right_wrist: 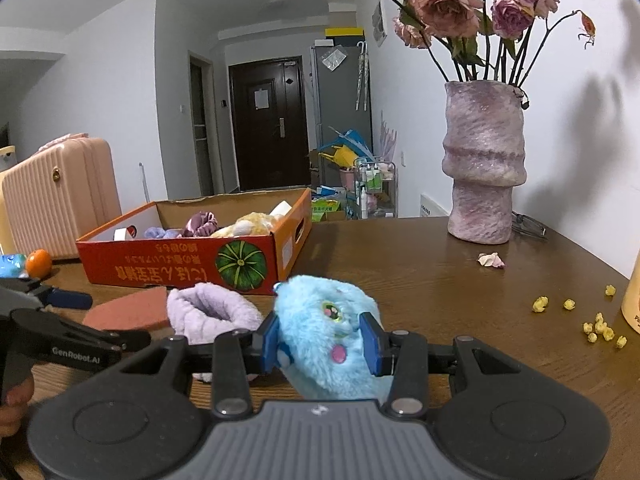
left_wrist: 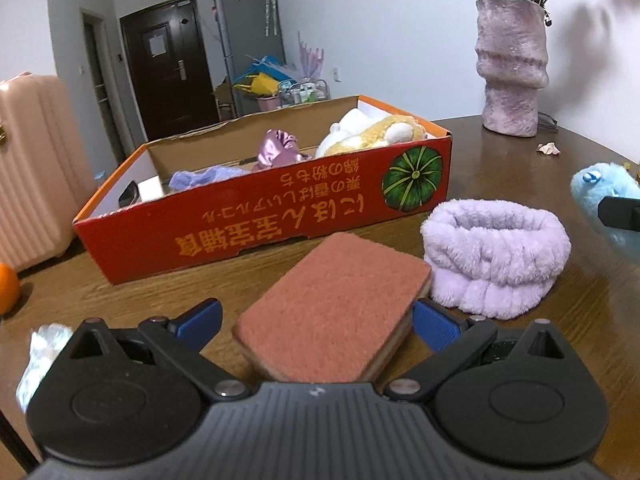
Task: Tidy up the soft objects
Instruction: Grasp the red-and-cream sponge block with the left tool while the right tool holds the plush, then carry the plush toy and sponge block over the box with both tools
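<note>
A pink-brown sponge (left_wrist: 336, 304) lies flat on the wooden table between the blue pads of my left gripper (left_wrist: 318, 326), which is open; the left pad stands clear of it and the right pad is close to its edge. Beside it sits a lilac fluffy headband (left_wrist: 496, 256). Behind both stands the red cardboard box (left_wrist: 260, 220) holding several soft items. My right gripper (right_wrist: 322, 344) is shut on a blue plush toy (right_wrist: 328, 332), its pads pressing into the fur just above the table. From the right wrist, the sponge (right_wrist: 128, 312), headband (right_wrist: 208, 312) and box (right_wrist: 180, 268) lie to the left.
A purple vase (right_wrist: 484, 160) with dried roses stands at the back right. Yellow crumbs (right_wrist: 596, 324) and a petal (right_wrist: 491, 260) lie on the right. An orange (right_wrist: 39, 263) sits left of the box, and a pink suitcase (right_wrist: 60, 192) beyond the table edge.
</note>
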Motion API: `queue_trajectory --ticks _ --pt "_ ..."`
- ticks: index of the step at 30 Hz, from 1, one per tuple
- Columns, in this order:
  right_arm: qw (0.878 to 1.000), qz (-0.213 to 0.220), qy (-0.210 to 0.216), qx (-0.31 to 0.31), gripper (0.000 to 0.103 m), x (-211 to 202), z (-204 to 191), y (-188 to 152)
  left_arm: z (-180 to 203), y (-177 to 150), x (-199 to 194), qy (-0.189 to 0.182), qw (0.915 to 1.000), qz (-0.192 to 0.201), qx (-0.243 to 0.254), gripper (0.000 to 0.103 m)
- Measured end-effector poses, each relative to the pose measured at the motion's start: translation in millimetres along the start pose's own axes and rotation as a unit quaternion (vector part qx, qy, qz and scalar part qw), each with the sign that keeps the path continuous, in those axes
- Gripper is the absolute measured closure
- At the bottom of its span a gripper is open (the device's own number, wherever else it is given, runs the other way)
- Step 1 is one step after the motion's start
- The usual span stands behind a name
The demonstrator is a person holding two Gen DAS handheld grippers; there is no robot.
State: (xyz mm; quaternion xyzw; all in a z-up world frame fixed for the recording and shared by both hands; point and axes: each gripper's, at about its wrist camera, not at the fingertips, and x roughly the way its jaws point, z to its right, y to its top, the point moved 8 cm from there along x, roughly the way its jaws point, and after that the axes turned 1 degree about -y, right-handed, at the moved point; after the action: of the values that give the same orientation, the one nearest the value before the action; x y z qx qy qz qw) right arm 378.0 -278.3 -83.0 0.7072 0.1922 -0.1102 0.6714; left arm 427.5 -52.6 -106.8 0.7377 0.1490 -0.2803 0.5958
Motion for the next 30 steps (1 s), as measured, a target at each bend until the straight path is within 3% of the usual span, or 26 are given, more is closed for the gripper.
queue_trajectory --ticks 9,11,15,26,30 --pt "1.0 -0.009 0.003 -0.005 0.062 11.5 2.5 -0.5 -0.6 3.8 21.0 -0.03 0.9993 -0.023 0.01 0.0" --pt "1.0 -0.006 0.001 -0.008 0.062 10.5 1.6 -0.3 -0.9 3.1 21.9 -0.034 0.999 -0.026 0.009 0.007" --pt "1.0 -0.003 0.001 -0.016 0.062 8.8 -1.1 -0.3 2.2 2.4 19.7 -0.044 0.9987 -0.023 0.012 0.011" --pt "1.0 0.013 -0.009 -0.027 0.062 2.5 -4.2 1.7 11.5 3.1 9.9 -0.036 0.9985 0.001 0.041 0.013" --pt "0.999 0.028 -0.011 -0.034 0.062 -1.7 -6.2 4.8 12.8 5.5 2.4 -0.017 0.9981 0.022 0.054 0.013"
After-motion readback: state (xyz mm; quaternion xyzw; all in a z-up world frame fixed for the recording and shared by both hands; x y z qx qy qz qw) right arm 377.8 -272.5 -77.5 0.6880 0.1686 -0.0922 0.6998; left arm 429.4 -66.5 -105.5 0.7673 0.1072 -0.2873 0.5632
